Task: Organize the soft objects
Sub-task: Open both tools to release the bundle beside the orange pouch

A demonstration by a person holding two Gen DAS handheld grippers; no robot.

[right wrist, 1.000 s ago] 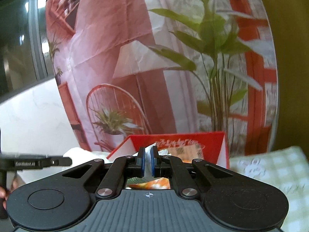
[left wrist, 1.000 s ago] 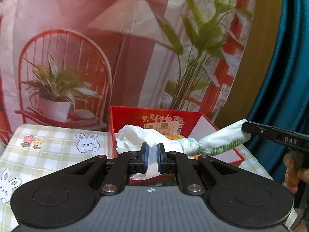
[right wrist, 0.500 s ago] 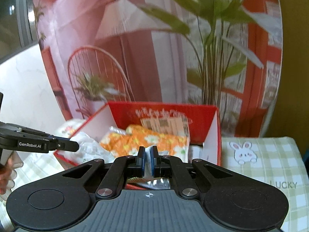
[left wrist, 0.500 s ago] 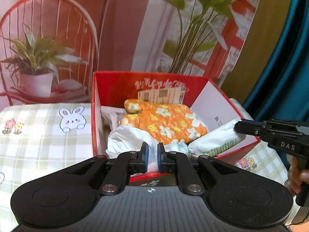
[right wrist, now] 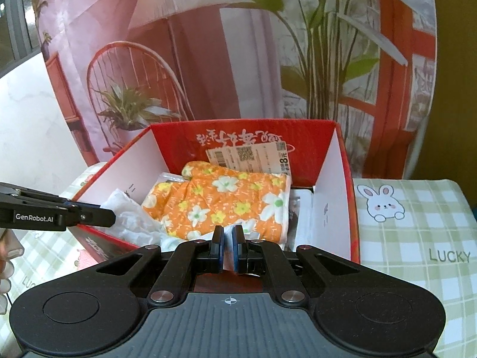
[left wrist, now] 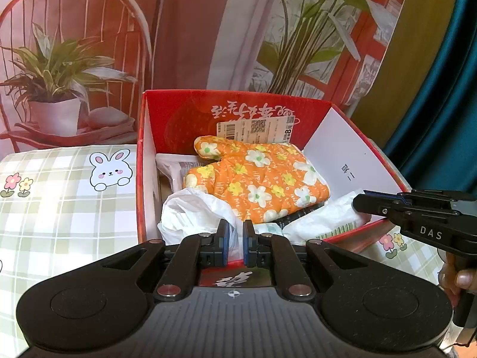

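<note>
A red cardboard box [left wrist: 142, 179] stands open on the table, also in the right wrist view [right wrist: 345, 185]. Inside lies an orange flowered oven mitt [left wrist: 262, 182] [right wrist: 220, 203] with a paper tag. A white plastic package [left wrist: 196, 211] [right wrist: 128, 217] stretches across the box's near part. My left gripper [left wrist: 233, 240] is shut on one end of it at the box's front edge. My right gripper [right wrist: 227, 243] is shut on the package's other end over the opposite side of the box.
A green-checked tablecloth with rabbits [left wrist: 59, 185] [right wrist: 417, 223] covers the table around the box. A printed backdrop of a chair and plants [left wrist: 208, 29] hangs right behind. A teal curtain [left wrist: 447, 104] is at the far right.
Both grippers have come down with the white package, from above the box rim into the box's near part. The mitt inside has come into view.
</note>
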